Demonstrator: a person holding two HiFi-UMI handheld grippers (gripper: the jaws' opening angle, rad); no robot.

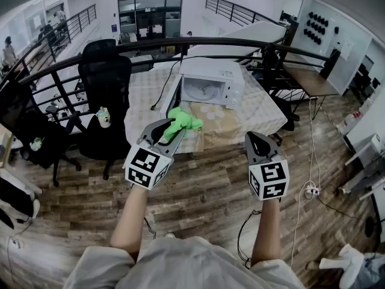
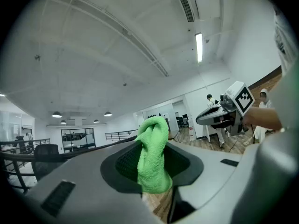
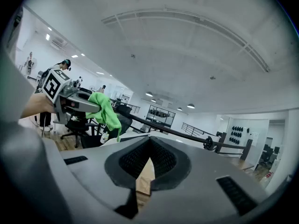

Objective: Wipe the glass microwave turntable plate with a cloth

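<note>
Currently the fingers of the left gripper point(image 1: 171, 131) are clamped on a green cloth point(image 1: 183, 121), which bunches up past their tips. The fingers of the right gripper point(image 1: 253, 137) are pressed together on nothing. The plate point(image 1: 198, 91) appears to sit inside the open microwave point(image 1: 227, 80) on the desk point(image 1: 264, 110), well ahead of both pairs of fingers. The cloth is best brought in low through the doorway, with a loose fold under the fingers so that cloth, not plastic, meets the glass.

The crumpled green cloth point(image 1: 184, 121) hangs pinched in the left tongs point(image 1: 173, 135) above the counter's point(image 1: 264, 113) near edge, while the glass plate point(image 1: 200, 91) seems to lie inside the open microwave point(image 1: 233, 80).
</note>
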